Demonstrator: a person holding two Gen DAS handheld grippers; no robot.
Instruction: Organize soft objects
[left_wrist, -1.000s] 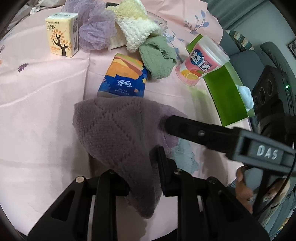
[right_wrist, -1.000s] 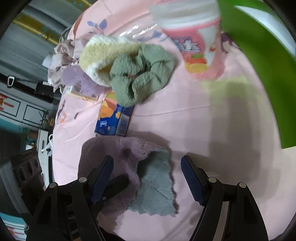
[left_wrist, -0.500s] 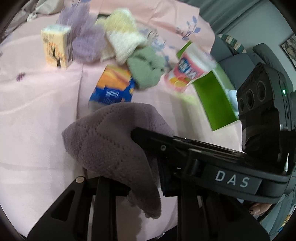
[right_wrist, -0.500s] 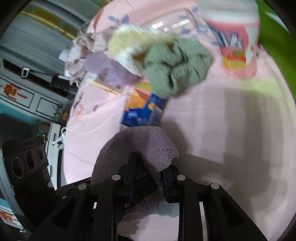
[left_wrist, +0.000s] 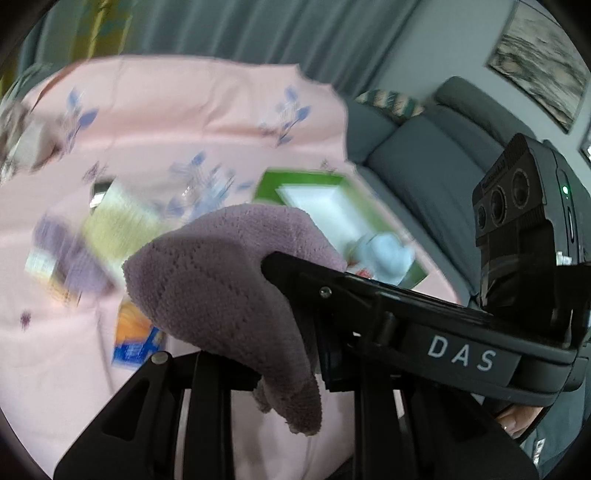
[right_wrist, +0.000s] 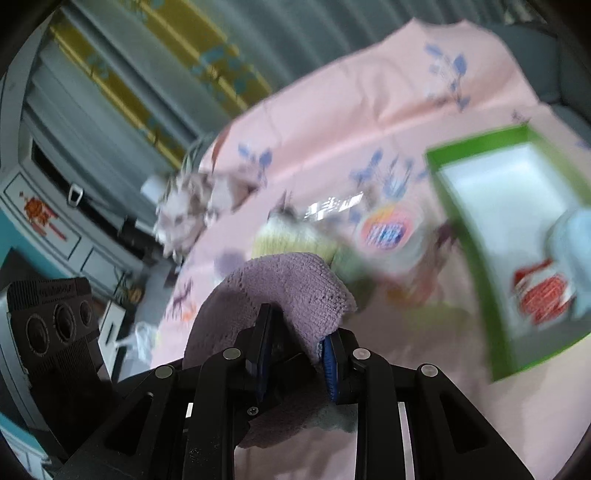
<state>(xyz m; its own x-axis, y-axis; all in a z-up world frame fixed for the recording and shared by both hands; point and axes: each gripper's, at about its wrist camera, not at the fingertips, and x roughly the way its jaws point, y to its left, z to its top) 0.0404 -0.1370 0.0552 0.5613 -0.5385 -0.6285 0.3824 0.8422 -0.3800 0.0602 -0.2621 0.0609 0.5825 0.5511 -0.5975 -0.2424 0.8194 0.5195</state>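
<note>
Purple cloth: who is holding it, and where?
Both grippers hold the purple cloth: the left gripper pinches one edge, the right gripper pinches a fold beside it.

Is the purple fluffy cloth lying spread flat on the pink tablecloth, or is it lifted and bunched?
Lifted and bunched: the purple fluffy cloth hangs draped over the black fingers, above the pink tablecloth.

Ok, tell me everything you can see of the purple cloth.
The purple cloth is a mauve, fluffy microfibre-looking towel with a stitched diamond pattern. It is bunched and draped, lifted off the pink tablecloth. Both tools pinch it: the left tool at its lower fold, the right tool at another part. A light blue-green layer or cloth peeks out beneath it in the right wrist view.
</note>
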